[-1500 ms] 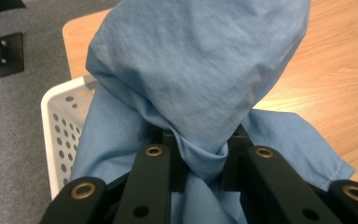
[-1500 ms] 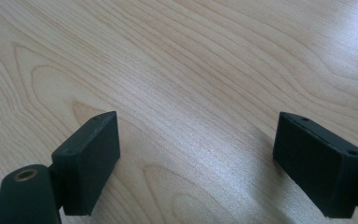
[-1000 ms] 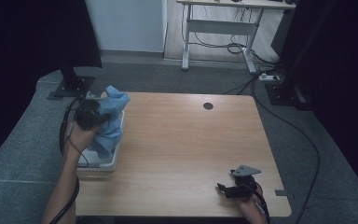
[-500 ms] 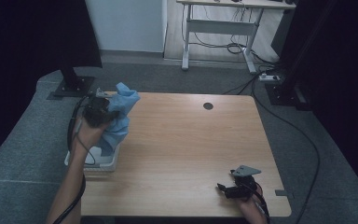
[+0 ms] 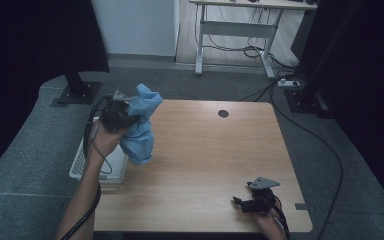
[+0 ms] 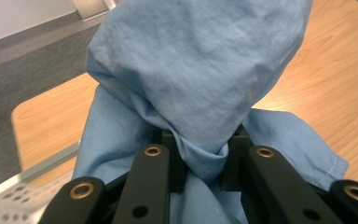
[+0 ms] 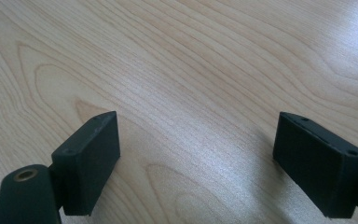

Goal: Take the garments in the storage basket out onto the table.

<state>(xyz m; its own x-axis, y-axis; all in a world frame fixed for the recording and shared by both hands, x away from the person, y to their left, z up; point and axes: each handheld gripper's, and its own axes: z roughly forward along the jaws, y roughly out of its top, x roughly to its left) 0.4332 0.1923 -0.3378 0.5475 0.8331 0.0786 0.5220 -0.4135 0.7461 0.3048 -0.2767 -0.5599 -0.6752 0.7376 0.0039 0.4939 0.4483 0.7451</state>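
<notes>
Presently, item in hand: one crumpled light-blue woven cloth (image 5: 140, 125), pinched in a gathered fold between the jaws of the left hand-held gripper (image 5: 130, 115). In the left gripper view the fabric (image 6: 196, 84) bunches up over the jaws and hides most of the scene ahead. The cloth hangs clear above the left edge of the light wooden bench (image 5: 210, 165), its lower end dangling just over the white perforated plastic basket (image 5: 80, 165) that sits at the bench's left side, partly off the edge.

Progress, as judged: the cloth is lifted out of the basket and held in the air; laying it on the bench top, and any spreading or folding, is not yet done.

Second tool: the right hand-held gripper (image 5: 241, 204) rests low at the near right corner of the bench, jaws spread wide with nothing between them; the right gripper view shows bare wood grain (image 7: 177, 93) between the two pads.

Surroundings: a small round black cable hole (image 5: 223, 113) near the far edge of the bench; grey carpeted floor (image 5: 40, 135); a white-framed desk (image 5: 230, 30) and loose cables beyond; a black stand foot (image 5: 77, 92) at far left.

Obstructions: none on the bench top itself. The basket below the hanging cloth could snag its trailing end.
</notes>
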